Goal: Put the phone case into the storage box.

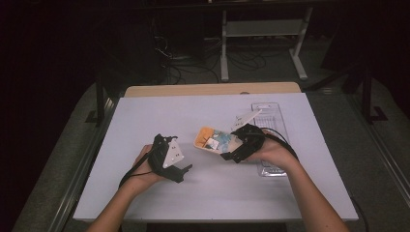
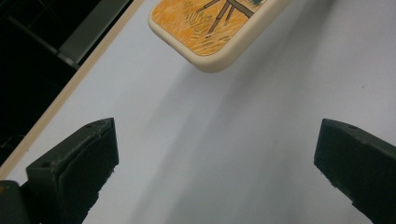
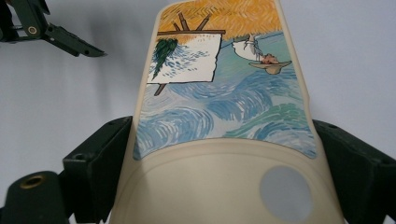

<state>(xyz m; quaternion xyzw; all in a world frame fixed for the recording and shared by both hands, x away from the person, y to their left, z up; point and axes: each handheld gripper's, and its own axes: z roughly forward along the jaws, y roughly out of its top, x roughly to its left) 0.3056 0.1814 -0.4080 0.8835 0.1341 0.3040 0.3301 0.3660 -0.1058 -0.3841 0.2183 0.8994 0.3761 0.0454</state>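
A cream phone case (image 3: 224, 93) printed with a painting of an easel, blue swirls and an orange field is held just above the white table (image 1: 159, 116). My right gripper (image 3: 224, 177) is shut on its camera-hole end, one jaw against each long edge. In the high view the case (image 1: 212, 138) juts left from the right gripper (image 1: 231, 151). My left gripper (image 1: 181, 172) hovers low at centre left, apart from the case. In the left gripper view, the left gripper (image 2: 215, 163) is open with nothing between its jaws. The case's orange corner (image 2: 210, 28) floats ahead of them.
A clear plastic package (image 1: 270, 125) lies on the table's right side behind the right hand, with a white card piece (image 1: 247, 118) at its left edge. A wooden strip (image 1: 212, 89) borders the far edge. Beyond it the floor is dark, with cables and a desk frame (image 1: 263, 29).
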